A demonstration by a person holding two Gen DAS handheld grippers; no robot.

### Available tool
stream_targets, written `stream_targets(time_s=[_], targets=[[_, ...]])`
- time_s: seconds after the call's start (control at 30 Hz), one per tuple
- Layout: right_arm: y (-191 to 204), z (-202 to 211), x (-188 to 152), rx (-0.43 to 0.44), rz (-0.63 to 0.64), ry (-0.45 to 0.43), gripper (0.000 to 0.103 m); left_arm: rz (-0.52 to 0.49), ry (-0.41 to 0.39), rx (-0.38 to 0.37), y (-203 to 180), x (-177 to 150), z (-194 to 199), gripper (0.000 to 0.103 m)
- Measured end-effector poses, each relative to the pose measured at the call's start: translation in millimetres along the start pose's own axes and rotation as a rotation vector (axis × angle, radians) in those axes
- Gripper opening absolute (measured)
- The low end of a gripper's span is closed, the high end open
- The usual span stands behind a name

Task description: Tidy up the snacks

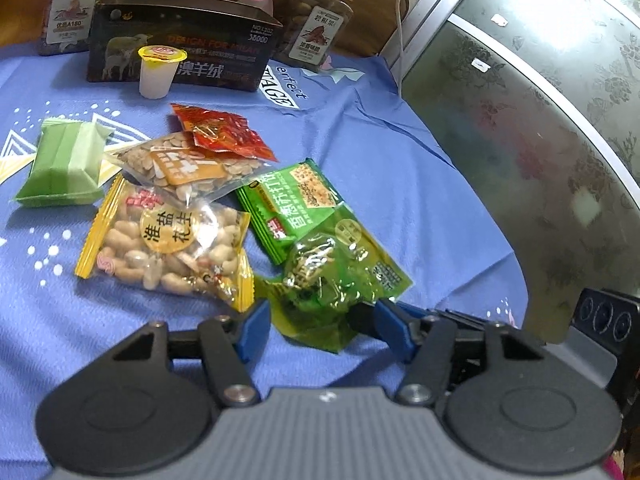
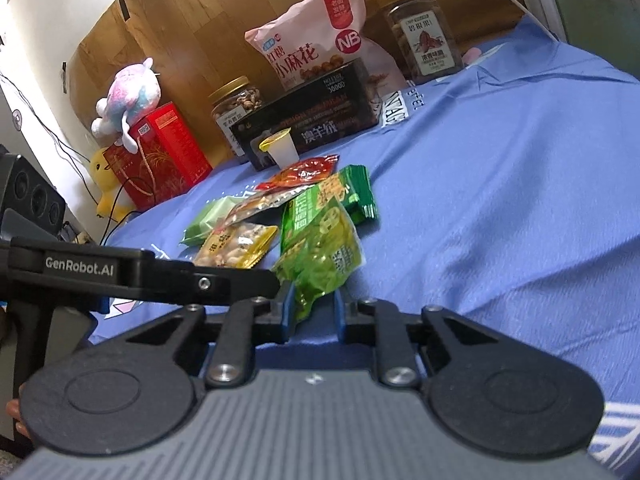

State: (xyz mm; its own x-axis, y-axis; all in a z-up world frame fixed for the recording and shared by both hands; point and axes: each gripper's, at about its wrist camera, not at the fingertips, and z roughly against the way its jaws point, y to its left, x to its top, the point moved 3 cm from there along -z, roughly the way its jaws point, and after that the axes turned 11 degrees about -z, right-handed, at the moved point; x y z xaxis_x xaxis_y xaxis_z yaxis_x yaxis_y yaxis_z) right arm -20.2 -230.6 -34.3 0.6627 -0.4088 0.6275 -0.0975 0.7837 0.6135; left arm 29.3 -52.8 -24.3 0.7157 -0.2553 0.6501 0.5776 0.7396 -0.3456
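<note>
Nearest in the right wrist view, the right gripper (image 2: 314, 312) has its two blue fingers pinched on the lower edge of a translucent green snack packet (image 2: 320, 258), so the packet stands tilted up from the blue cloth (image 2: 500, 220). In the left wrist view the left gripper (image 1: 320, 320) is spread wide, its fingers either side of that same green snack packet (image 1: 336, 280) and not closed on it; the right gripper's black finger reaches the packet's edge from the right. Just beyond lie a peanut packet (image 1: 168, 248) with yellow edges and a green cracker packet (image 1: 296, 204), the latter partly under the held packet. Farther on are a clear packet of seeds (image 1: 188, 168), overlapped by a red packet (image 1: 224, 132), and a pale green wrapped cake (image 1: 64, 168) to the left. Behind them stands a small jelly cup (image 1: 158, 72) with a yellow lid, just in front of a dark open box (image 1: 180, 48). Farthest back are two jars of nuts and a large pink bag. The step in hand appears to be lifting the green packet off the pile. The next move probably calls for carrying it to the dark box without dragging the neighbouring packets along.
</note>
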Motion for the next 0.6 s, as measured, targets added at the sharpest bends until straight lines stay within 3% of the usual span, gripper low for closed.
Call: stream_targets(time_s=[0.13, 0.33, 0.6], targets=[[1, -2, -4, 0.003, -0.008, 0.002, 0.025, 0.004, -0.003, -0.012, 1, -1, 1, 0.055], [4, -1, -4, 0.027, -0.019, 0.01, 0.012, 0.027, -0.03, -0.091, 1, -2, 8, 0.025], [22, -9, 5, 0.102, -0.025, 0.019, 0.009, 0.0, -0.112, -0.065, 8, 9, 30, 0.025]])
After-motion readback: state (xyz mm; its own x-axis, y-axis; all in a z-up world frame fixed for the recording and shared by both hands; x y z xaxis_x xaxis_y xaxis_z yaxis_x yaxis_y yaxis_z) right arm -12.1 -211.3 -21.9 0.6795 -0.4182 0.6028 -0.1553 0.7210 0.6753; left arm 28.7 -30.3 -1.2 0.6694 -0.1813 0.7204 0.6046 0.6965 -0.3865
